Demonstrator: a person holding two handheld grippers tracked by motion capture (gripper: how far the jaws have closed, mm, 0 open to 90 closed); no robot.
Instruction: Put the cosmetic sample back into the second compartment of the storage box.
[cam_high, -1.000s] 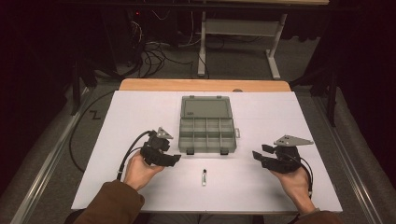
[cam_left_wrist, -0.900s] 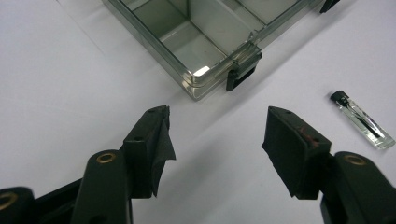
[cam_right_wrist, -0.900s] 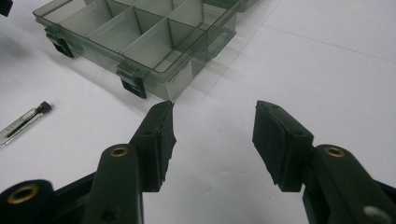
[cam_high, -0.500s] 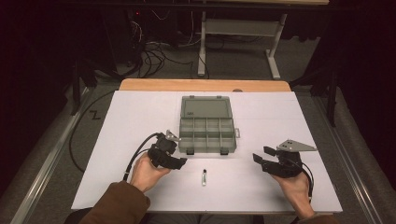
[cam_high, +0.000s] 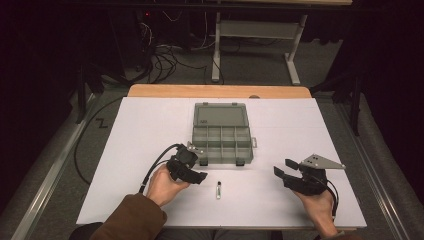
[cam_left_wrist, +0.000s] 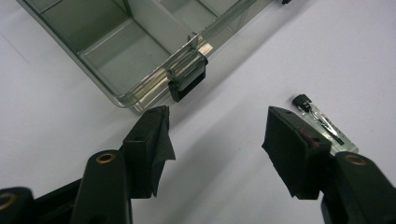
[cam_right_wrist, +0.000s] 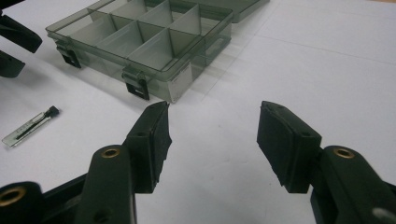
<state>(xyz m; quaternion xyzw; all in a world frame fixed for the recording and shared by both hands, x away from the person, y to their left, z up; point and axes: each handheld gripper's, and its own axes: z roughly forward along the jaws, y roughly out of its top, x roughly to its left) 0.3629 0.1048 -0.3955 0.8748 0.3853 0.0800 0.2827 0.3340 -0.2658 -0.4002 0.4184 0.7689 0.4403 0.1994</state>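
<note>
A small clear vial (cam_high: 218, 189) with a black cap lies flat on the white table in front of a smoky grey compartment box (cam_high: 222, 150), whose lid is folded back. My left gripper (cam_high: 199, 170) is just left of the vial, by the box's front left corner. It is open and empty, with the vial (cam_left_wrist: 324, 123) beyond its right jaw. My right gripper (cam_high: 285, 168) hovers at the front right, pointing toward the box (cam_right_wrist: 187, 79). Its jaws have just been opening and nothing is between them. The vial (cam_right_wrist: 30, 123) lies far to their left.
The box's compartments (cam_left_wrist: 116, 51) look empty, and two black latches (cam_right_wrist: 135, 86) hang on its front wall. A white sheet (cam_high: 150, 125) covers the table, with a wooden edge (cam_high: 220, 91) at the back. Cables and a desk frame stand on the floor behind.
My left hand has shifted right, toward the box's front left corner and the vial. The right hand has stayed in place.
</note>
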